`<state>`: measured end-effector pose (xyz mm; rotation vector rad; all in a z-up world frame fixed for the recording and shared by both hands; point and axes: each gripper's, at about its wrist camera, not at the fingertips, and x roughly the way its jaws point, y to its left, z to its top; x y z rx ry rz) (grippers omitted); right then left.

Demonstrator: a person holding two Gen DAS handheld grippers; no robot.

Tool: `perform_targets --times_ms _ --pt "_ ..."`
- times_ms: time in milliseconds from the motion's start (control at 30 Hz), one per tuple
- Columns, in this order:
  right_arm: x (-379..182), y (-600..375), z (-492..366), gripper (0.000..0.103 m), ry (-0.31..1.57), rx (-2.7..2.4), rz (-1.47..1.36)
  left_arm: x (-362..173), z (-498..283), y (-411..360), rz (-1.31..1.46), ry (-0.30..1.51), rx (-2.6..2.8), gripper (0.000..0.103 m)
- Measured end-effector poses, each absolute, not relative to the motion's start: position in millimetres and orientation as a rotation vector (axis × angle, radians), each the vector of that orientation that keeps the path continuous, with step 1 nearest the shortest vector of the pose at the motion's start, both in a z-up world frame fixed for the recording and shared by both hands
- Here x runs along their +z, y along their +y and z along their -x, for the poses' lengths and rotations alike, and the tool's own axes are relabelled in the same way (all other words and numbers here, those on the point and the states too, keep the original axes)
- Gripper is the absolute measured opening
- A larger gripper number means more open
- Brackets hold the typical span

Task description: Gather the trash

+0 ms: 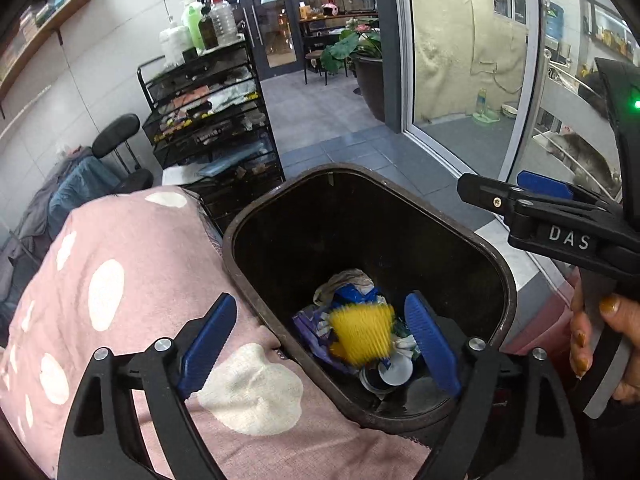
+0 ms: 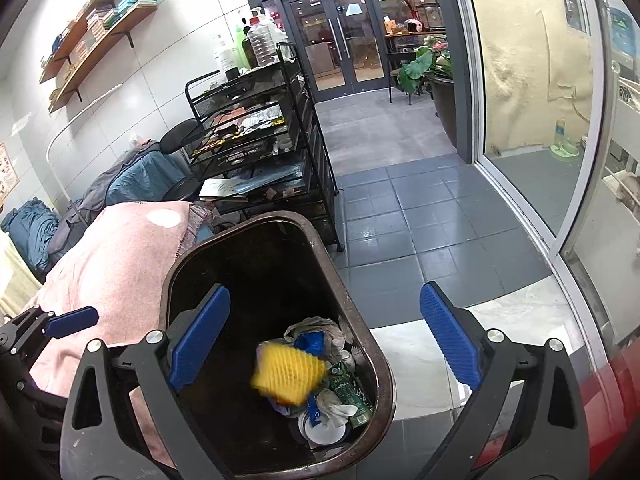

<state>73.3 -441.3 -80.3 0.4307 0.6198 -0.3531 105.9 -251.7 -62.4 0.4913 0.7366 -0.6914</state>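
A dark brown trash bin (image 1: 276, 196) (image 2: 172, 272) stands open-topped below both grippers. Inside it a yellow foam net (image 1: 362, 334) (image 2: 288, 372) shows blurred, over a blue wrapper (image 1: 352, 294), a green packet (image 2: 350, 394), a white lid (image 1: 396, 370) and crumpled paper. My left gripper (image 1: 320, 304) is open over the bin's near left rim with nothing between its blue pads; it also shows at the lower left of the right wrist view (image 2: 72, 322). My right gripper (image 2: 326, 292) is open and empty over the bin's right side, and appears side-on at the right of the left wrist view (image 1: 500, 196).
A pink blanket with white dots (image 1: 120, 280) (image 2: 120, 260) lies against the bin's left side. A black wire rack cart (image 1: 208, 120) (image 2: 256, 132) stands behind. Grey tiled floor (image 2: 400, 220) runs to a glass wall (image 2: 520, 120) on the right. A person's hand (image 1: 592, 340) holds the right gripper.
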Motion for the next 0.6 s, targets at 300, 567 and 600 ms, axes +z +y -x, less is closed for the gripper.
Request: perform_targets --times_ms 300,567,600 --pt "-76 -436 -73 0.097 0.587 -0.347 -0.432 -40 -93 -219 -0.417 0.649 -0.638 0.095" --pt "-61 -402 -78 0.097 0.525 -0.283 -0.399 -19 -77 -162 -0.304 0.536 -0.501 0.098" --pt "-60 -397 -78 0.097 0.518 -0.278 -0.392 -17 -77 -155 -0.291 0.528 -0.485 0.098"
